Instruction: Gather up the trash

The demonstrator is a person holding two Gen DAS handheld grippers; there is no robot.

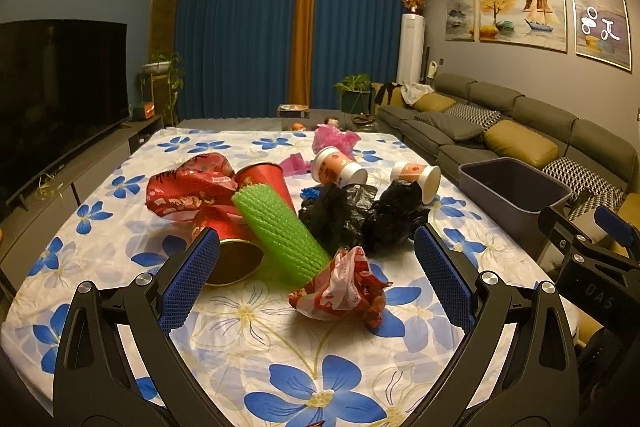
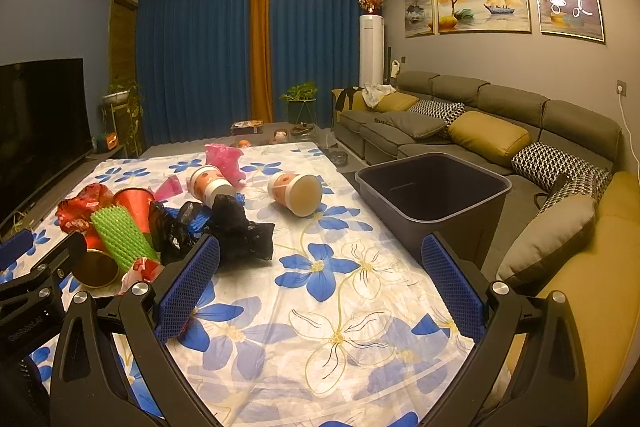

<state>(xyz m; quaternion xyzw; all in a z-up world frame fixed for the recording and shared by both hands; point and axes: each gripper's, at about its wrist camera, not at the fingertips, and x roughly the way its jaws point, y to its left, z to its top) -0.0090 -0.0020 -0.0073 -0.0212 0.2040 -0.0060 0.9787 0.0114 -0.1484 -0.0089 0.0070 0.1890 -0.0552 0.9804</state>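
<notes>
Floral tablecloth (image 2: 340, 267), grey sofa (image 2: 460, 99), television (image 1: 56, 87), blue curtains (image 1: 240, 39), wall paintings (image 2: 484, 3)

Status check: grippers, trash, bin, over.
Left gripper open, empty, over crumpled red-white wrapper. Right gripper open, empty, over bare cloth. Trash pile all on table; bin at table's right edge looks empty. Nothing blocking.

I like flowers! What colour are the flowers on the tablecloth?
Blue and white flowers on the tablecloth, clearest in the right wrist view.
</notes>
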